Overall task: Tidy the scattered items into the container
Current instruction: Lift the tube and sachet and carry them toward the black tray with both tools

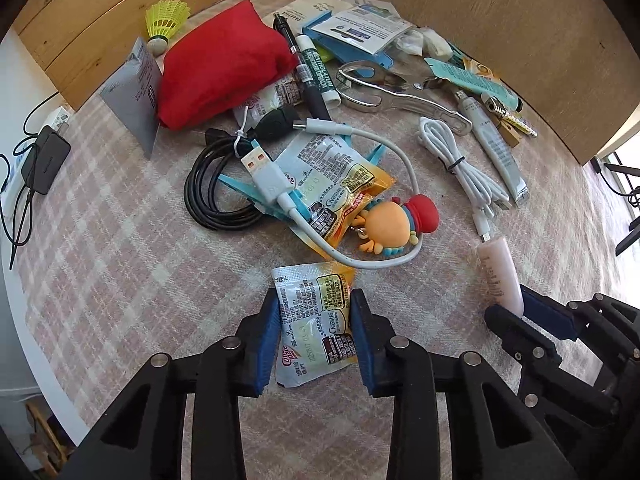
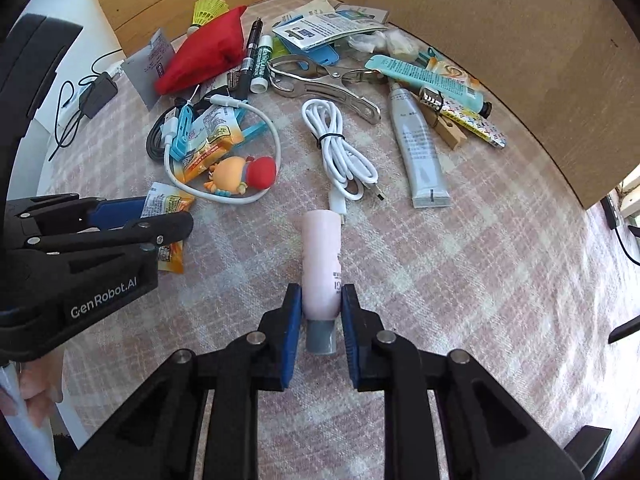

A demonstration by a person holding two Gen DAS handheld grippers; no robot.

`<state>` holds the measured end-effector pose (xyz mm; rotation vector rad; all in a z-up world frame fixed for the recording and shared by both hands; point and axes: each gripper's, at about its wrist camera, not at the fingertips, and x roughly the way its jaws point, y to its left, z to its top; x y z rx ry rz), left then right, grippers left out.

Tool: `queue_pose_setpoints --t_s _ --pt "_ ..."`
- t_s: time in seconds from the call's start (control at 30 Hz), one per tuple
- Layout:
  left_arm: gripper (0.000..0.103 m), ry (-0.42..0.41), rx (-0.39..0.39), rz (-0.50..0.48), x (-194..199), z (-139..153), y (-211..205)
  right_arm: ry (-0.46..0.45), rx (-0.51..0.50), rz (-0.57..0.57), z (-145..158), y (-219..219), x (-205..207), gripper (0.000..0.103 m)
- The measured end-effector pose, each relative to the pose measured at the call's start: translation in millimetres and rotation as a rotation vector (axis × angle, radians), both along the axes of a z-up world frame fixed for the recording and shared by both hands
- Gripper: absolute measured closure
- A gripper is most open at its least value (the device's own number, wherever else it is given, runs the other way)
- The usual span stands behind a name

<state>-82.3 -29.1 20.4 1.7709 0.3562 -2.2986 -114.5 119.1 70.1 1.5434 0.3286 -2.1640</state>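
Progress: early, by the look of it. Left gripper jaws closed on a snack sachet; right gripper jaws closed on a pink tube, both low over the checked tabletop. No container identifiable in either view. Left to clear: red pouch, black cable, white cable, toy figure, tongs, shuttlecock, grey tube.
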Motion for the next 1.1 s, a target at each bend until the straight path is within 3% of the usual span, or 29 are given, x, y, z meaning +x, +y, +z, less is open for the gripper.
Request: queue_pose_setpoints --t_s 0.13,0.3,0.53,0.73,0.9,1.1 --pt "0.073 0.007 0.077 0.025 18 5 -24 -0.002 -0.053 -0.068 18 25 2 0.084" --pt "0.073 0.045 0.069 0.009 44 24 -42 0.005 -0.097 -0.156 41 55 14 0.084" --pt "0.073 0.095 0.062 -0.084 63 67 -10 0.026 -0.114 -0.267 70 71 38 0.083" --pt "0.073 0.128 0.094 -0.260 54 85 68 0.073 -0.075 -0.399 101 148 77 0.083" --pt "0.072 0.135 0.138 -0.451 63 102 150 0.092 -0.029 -0.556 118 220 136 0.083" --pt "0.072 0.132 0.169 -0.695 95 117 243 0.097 0.015 -0.790 128 303 212 0.083"
